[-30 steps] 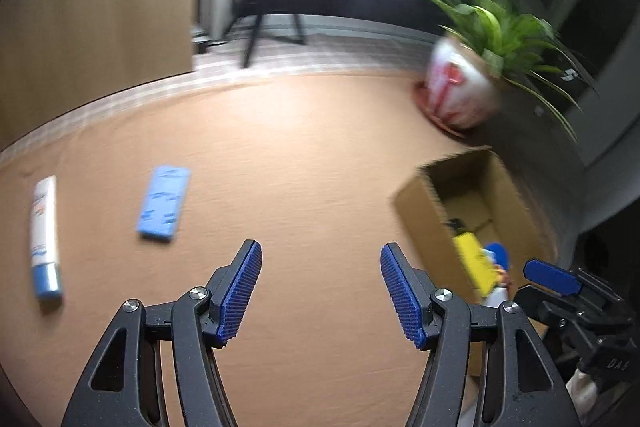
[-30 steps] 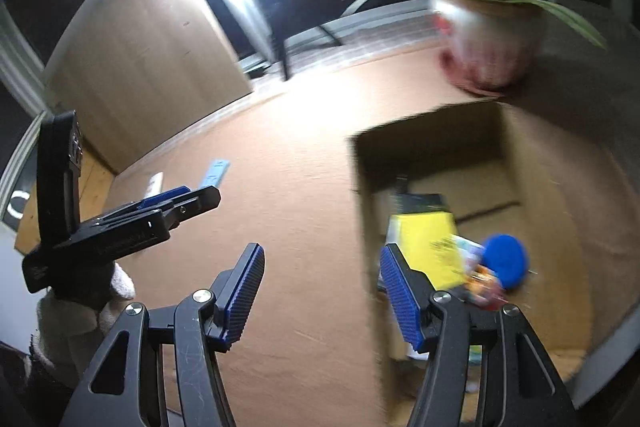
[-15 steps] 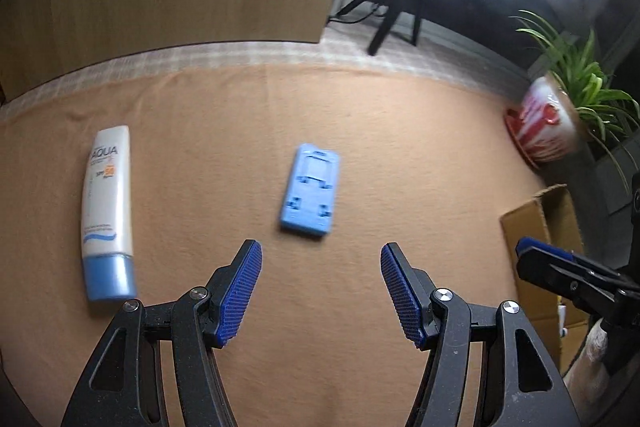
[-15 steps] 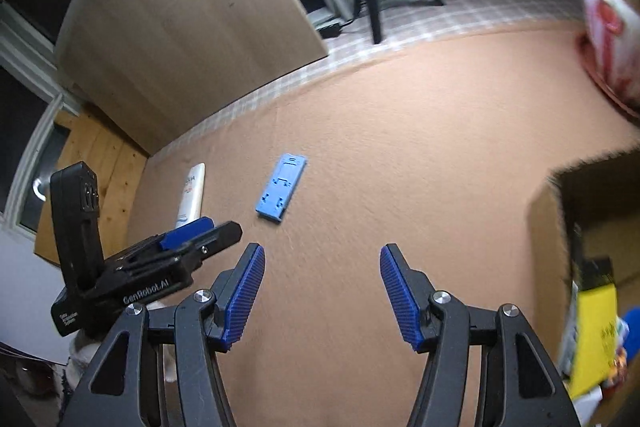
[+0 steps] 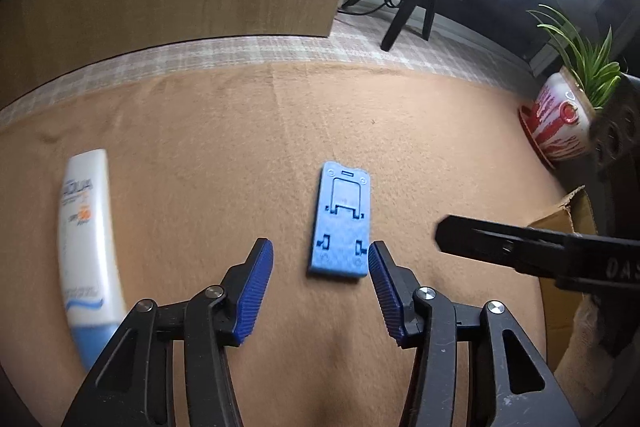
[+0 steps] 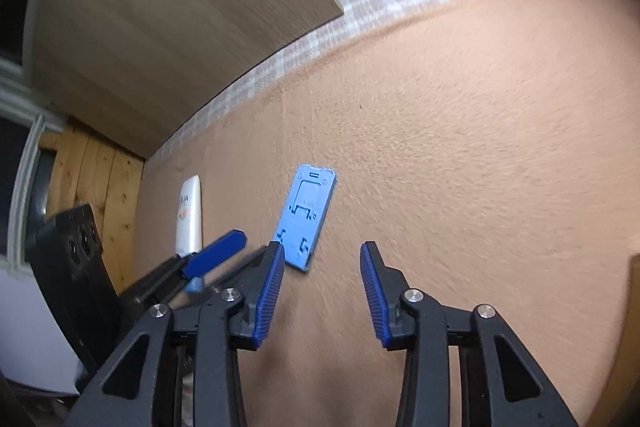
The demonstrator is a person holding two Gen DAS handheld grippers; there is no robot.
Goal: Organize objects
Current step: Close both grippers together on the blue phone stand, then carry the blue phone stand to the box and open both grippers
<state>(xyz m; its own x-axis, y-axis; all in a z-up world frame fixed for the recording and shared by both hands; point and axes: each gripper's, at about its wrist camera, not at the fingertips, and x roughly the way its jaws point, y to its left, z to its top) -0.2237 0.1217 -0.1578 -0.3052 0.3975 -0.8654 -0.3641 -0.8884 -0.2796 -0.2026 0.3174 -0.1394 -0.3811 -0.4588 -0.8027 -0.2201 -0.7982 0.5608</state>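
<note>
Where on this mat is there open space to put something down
The widest bare stretch of mat runs from the blue stand back to the checked border and across to the plant pot. A narrower strip lies between the stand and the tube. It is crowded near the stand's front end, where the left gripper and right gripper converge, jaws closing on nothing.

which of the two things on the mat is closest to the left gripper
The flat blue plate, just ahead of the left gripper; the white tube lies off to its side.
</note>
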